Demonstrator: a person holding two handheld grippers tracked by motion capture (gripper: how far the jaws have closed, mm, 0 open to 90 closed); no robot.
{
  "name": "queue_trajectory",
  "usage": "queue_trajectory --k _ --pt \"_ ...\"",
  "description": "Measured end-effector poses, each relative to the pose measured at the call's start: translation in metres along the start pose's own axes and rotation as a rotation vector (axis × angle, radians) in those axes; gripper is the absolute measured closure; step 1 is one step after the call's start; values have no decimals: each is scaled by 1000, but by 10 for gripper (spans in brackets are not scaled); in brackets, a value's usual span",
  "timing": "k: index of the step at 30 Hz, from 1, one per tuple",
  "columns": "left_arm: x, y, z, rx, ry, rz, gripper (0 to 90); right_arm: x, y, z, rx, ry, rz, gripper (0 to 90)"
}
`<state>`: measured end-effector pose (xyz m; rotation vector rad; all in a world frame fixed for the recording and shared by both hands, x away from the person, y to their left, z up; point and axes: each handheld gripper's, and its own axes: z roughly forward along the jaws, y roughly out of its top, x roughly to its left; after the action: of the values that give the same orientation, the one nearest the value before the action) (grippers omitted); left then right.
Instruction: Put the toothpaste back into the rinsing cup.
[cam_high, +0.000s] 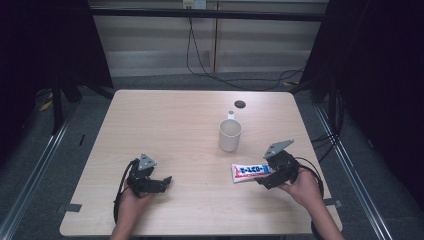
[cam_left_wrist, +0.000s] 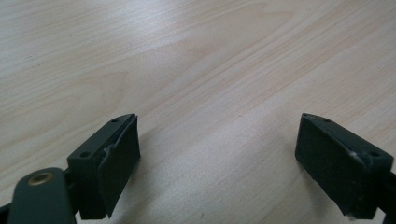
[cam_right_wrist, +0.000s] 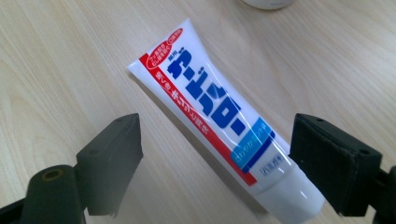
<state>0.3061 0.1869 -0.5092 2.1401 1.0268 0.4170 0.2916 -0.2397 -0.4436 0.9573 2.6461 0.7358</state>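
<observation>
Toothpaste tube (cam_right_wrist: 219, 126): large blue Japanese katakana lettering along white body, characters stylised, exact reading uncertain. Red band along one edge carries small white Japanese print, too small to read. Two round red badges near crimped end, text illegible. Light-blue panel near cap end, small print unreadable. Same tube in high view (cam_high: 251, 172): blue lettering visible, unreadable.

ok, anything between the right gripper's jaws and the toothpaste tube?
Nothing visible. The right gripper is open with the toothpaste tube lying flat on the table between its jaws. The cup stands apart, farther back.
</observation>
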Motion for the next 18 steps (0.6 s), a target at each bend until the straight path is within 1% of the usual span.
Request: queue_trajectory --k 1,4,5,6,8,10,11,13,14,15,17,18 --pt "1 0 0 6 0 9 137 0 3 2 8 -1 -8 163" --pt "1 0 0 4 4 7 137 1 9 6 23 14 -26 163" --pt "1 0 0 6 -1 10 137 2 11 8 37 18 -34 163" --pt "1 0 -1 8 2 12 137 2 15 12 49 29 -64 163" --pt "0 0 0 2 4 5 137 2 17 14 57 27 -68 161" --pt "0 0 0 2 -1 2 137 3 22 17 67 38 -83 162" --pt "0 0 0 2 5 5 137 4 24 19 70 44 -87 162" --pt "0 0 0 2 -1 3 137 6 29 23 91 48 -116 163" --pt "1 0 0 6 -1 9 137 6 29 23 91 48 -116 163" --pt "1 0 0 6 -1 10 137 7 31 24 104 43 -120 163" --pt "1 0 0 6 -1 7 137 8 33 27 116 50 -131 165" --pt "1 0 -1 6 -1 10 137 8 35 30 135 52 -138 165"
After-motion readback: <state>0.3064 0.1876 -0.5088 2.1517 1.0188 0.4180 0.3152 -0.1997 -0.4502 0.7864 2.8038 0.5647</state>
